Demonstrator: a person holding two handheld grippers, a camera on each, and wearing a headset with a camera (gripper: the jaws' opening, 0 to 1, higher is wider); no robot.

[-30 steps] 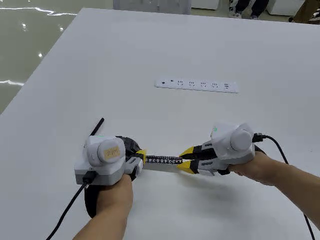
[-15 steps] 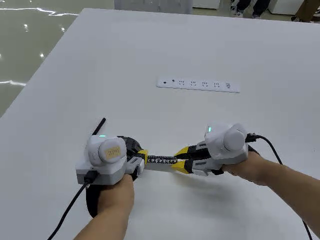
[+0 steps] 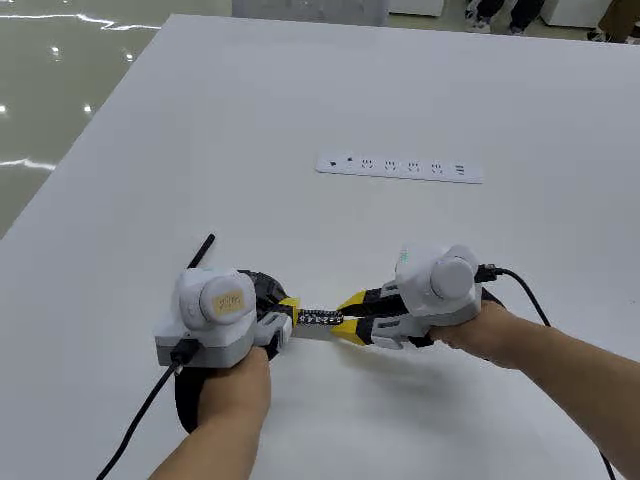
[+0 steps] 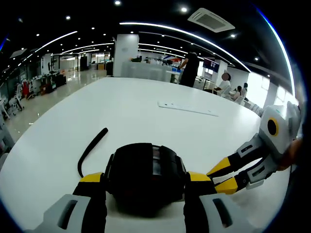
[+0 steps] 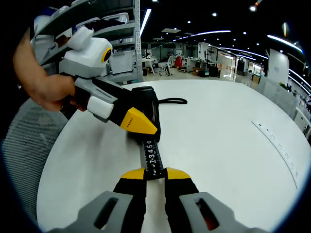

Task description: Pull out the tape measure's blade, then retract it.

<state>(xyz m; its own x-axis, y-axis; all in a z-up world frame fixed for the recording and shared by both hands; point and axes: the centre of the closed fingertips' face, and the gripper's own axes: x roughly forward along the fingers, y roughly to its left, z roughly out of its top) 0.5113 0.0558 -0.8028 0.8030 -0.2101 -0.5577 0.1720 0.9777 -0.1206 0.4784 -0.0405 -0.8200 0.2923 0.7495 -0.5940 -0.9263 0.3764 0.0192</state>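
White table point(image 3: 450, 90), one tape measure point(image 4: 145, 172)

I see the black tape measure point(image 4: 146, 170) on the white worktop point(image 3: 400, 90), a short bit of its numbered blade point(image 5: 151, 154) sticking out.

1. I'm working at a big white table point(image 3: 480, 90) in what looks like an open-plan office or lab hall.
2. Overhead run long light strips point(image 4: 194, 36), spotlights and an air vent point(image 4: 210, 19).
3. The floor point(image 3: 60, 90) is glossy, and desks and chairs point(image 5: 170, 63) stand in the distance.
4. Metal shelves point(image 5: 116, 29) stand nearby, a power strip point(image 3: 400, 167) lies on the table, and people point(image 4: 189, 63) stand at the far end.
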